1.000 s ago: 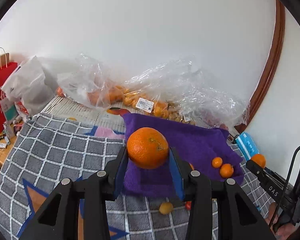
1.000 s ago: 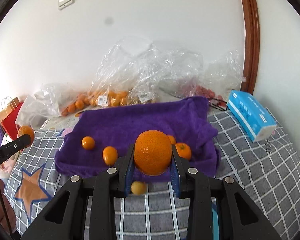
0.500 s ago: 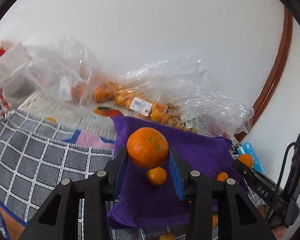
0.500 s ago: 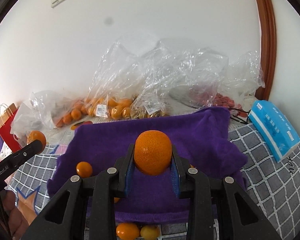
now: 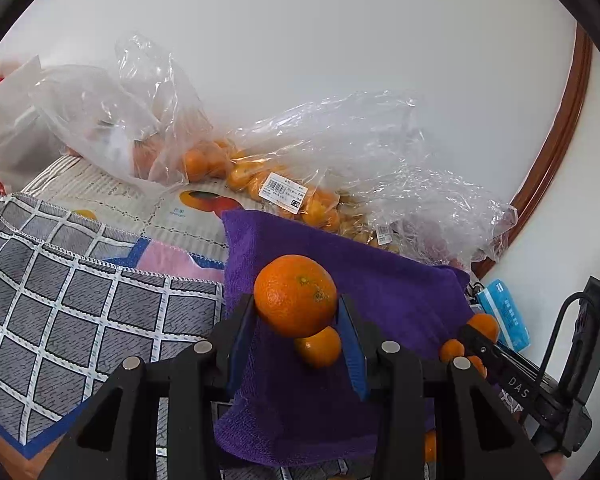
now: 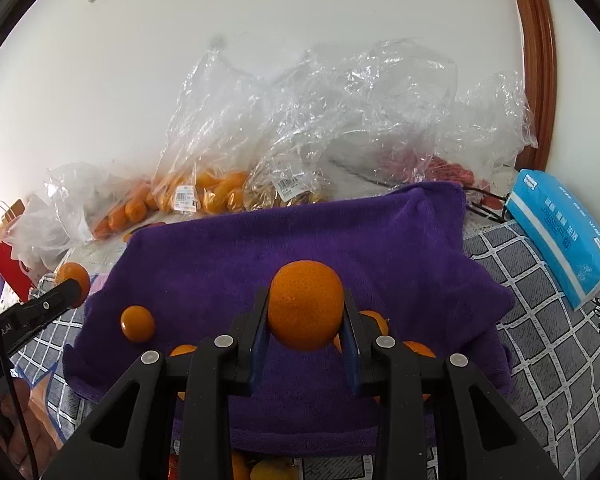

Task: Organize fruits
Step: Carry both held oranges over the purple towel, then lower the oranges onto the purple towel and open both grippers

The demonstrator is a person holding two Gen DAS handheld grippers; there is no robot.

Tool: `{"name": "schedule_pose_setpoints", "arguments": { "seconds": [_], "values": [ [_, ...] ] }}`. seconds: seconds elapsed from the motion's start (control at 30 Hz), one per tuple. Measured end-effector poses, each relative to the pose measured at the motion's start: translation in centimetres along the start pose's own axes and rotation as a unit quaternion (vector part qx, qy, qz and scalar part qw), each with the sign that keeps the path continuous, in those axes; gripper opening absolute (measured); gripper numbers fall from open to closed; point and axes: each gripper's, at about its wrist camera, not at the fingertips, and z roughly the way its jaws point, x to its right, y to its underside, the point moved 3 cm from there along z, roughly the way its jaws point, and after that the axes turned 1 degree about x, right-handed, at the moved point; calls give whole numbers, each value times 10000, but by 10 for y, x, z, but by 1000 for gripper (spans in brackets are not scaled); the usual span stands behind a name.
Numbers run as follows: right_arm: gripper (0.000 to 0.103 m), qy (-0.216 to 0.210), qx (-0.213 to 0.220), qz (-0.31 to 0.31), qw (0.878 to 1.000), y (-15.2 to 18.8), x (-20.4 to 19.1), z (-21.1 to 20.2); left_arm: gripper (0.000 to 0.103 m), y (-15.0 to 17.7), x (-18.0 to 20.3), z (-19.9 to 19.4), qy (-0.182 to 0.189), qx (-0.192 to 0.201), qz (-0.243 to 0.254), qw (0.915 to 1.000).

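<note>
Oranges sit clamped in both grippers. Left gripper (image 5: pixel 296 320) pinches a round, dimpled orange (image 5: pixel 295 295) between its blue pads, above the plush purple towel (image 5: pixel 388 280); a smaller smooth mandarin (image 5: pixel 318 346) lies on the towel just beneath it. Right gripper (image 6: pixel 305 330) squeezes a second pebbly orange (image 6: pixel 305 305) over the same towel, with a glossy small mandarin (image 6: pixel 137 323) lying apart to the left. Crinkled clear plastic bags (image 6: pixel 300 120) holding more fruit slump against the white wall. A blue tissue pack (image 6: pixel 564 236) rests on the grey checked cloth (image 6: pixel 540 320) to the right.
</note>
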Motion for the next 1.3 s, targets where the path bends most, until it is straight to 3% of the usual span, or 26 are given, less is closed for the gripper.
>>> {"name": "schedule_pose_setpoints", "arguments": {
  "seconds": [0.17, 0.83, 1.13, 1.3],
  "values": [
    [32, -146, -145, 3, 9998, 6, -1, 9, 39, 1, 2, 3, 59, -30, 23, 10000],
    [32, -88, -717, -34, 9974, 23, -2, 34, 39, 7, 3, 16, 79, -369, 54, 9993],
    [33, -112, -588, 36, 9982, 19, 1, 26, 39, 9, 6, 19, 95, -433, 133, 9989],
    [39, -81, -386, 71, 9992, 16, 1, 18, 39, 12, 8, 23, 59, -552, 233, 9982]
  ]
}}
